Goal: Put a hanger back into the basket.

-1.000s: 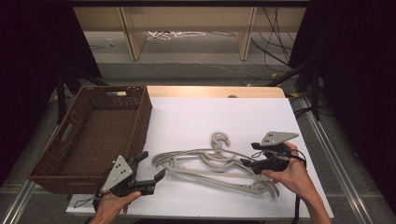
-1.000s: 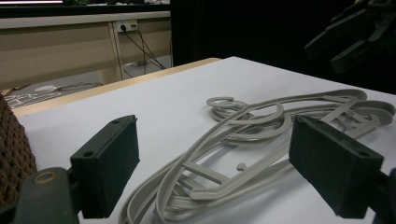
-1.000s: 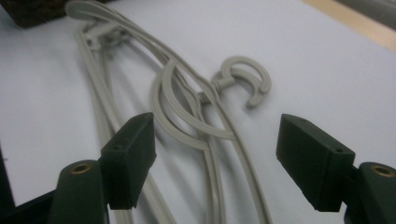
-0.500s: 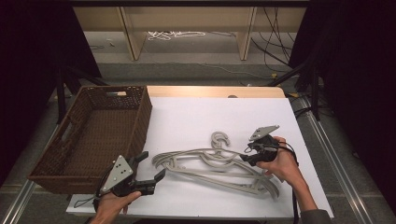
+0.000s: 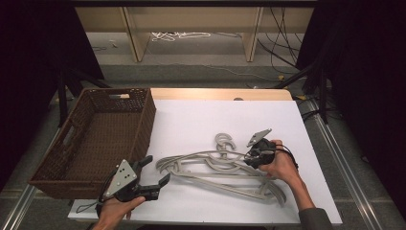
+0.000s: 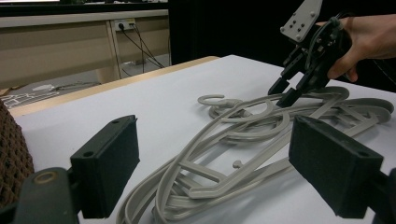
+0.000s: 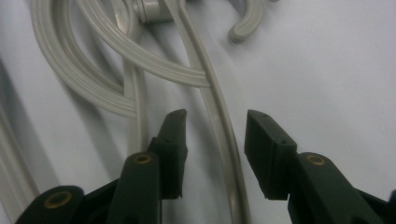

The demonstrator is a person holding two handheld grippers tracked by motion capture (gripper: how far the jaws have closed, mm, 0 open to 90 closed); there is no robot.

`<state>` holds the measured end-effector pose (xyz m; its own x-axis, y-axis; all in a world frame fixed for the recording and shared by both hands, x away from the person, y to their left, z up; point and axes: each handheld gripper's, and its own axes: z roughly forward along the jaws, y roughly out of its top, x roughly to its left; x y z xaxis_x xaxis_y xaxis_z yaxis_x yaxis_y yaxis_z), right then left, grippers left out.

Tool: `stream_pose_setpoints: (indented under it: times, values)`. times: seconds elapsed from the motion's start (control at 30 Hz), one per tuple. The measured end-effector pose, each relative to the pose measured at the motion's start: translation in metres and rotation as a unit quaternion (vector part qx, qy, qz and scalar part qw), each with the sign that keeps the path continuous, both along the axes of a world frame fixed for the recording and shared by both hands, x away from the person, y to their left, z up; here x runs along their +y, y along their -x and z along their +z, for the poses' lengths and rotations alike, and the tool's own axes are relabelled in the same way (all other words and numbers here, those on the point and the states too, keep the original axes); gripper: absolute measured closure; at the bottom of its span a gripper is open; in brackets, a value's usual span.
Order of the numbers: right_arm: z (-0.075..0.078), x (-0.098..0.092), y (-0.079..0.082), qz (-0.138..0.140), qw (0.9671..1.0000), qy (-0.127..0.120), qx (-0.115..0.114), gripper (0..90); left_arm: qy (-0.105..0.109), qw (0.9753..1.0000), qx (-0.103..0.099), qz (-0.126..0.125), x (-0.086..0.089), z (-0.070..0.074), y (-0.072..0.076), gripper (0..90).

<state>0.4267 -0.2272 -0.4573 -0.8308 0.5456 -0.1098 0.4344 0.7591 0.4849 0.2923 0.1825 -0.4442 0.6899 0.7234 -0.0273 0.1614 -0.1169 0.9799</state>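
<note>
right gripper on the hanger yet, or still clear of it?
Apart. In the right gripper view the right gripper has its jaws open, straddling one arm of the grey plastic hangers, with white table visible between the arm and each jaw.

No text, label, brand, number or sign can be read in any view; nothing legible is seen on the hangers (image 5: 218, 167), the wicker basket (image 5: 143, 120), the white desk (image 5: 201, 120) or the grey plate of the left claw (image 5: 152, 173)
</note>
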Motion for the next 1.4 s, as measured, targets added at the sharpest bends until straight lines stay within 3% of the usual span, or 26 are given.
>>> stream_pose_setpoints:
  times: [0.4,0.57,0.77,0.97,1.17,1.37,1.4]
  values:
    - [-0.009,0.004,-0.011,0.012,0.9999,0.010,-0.005,67.0,-0.002,1.0000,0.000,-0.001,0.000,0.000,0.000,16.1]
    - [-0.009,0.007,-0.015,0.031,0.9992,0.013,-0.021,76.1,-0.003,1.0000,-0.001,-0.001,0.000,0.000,0.000,16.1]
    - [-0.007,0.007,-0.012,0.060,0.9974,0.031,-0.027,79.4,0.000,1.0000,0.000,-0.001,0.000,0.001,0.000,16.1]
    - [0.004,0.011,-0.007,0.090,0.9939,0.042,-0.046,81.5,0.004,1.0000,0.001,0.002,0.000,0.001,0.000,16.1]
    - [0.015,0.009,0.000,0.106,0.9917,0.034,-0.065,81.8,0.004,1.0000,0.000,0.002,0.001,0.001,0.000,16.1]
    - [0.033,0.004,0.008,0.125,0.9868,0.034,-0.097,81.9,0.008,1.0000,-0.004,0.000,0.001,0.001,-0.002,16.1]
    - [0.036,0.004,0.009,0.128,0.9857,0.036,-0.103,81.9,0.001,1.0000,0.000,0.003,0.002,0.001,-0.001,16.1]
